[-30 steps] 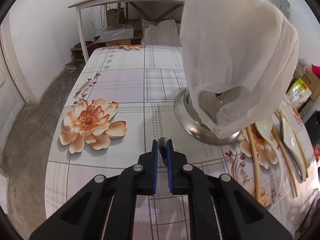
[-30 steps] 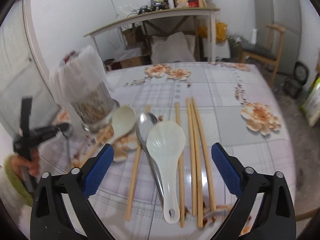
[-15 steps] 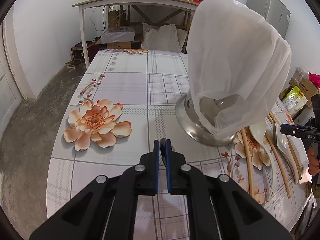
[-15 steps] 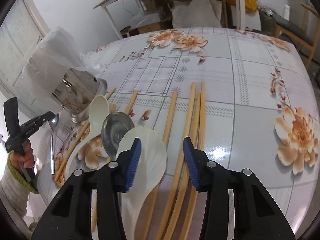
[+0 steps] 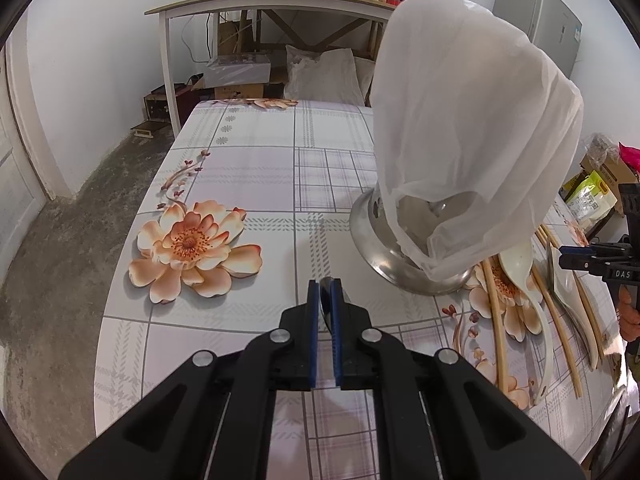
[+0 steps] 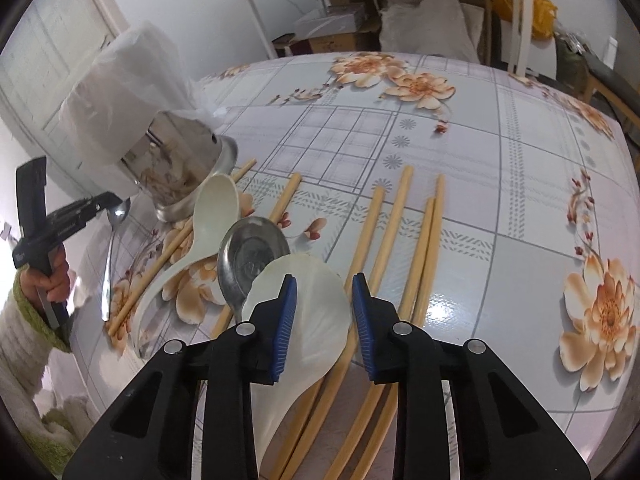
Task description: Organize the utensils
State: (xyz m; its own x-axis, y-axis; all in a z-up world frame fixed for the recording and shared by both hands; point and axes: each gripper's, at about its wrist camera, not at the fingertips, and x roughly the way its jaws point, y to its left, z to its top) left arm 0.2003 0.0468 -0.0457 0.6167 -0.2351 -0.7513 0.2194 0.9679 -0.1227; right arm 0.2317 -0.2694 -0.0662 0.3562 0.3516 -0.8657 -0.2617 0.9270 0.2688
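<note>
Steel holder (image 6: pixel 188 168), draped in a white plastic bag (image 5: pixel 464 128), stands on the flowered table (image 5: pixel 248 168). Just in front of it the left gripper (image 5: pixel 325 296) is clamped on a small metal spoon (image 6: pixel 110 256). Right of the holder, among chopsticks (image 6: pixel 404 236), the right gripper (image 6: pixel 325 312) is closing around a white ladle (image 6: pixel 316 304), pads not yet pressing.

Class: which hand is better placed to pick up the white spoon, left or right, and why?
Right. The right gripper is closing with the white spoon between its pads; the left gripper already holds a metal spoon.
</note>
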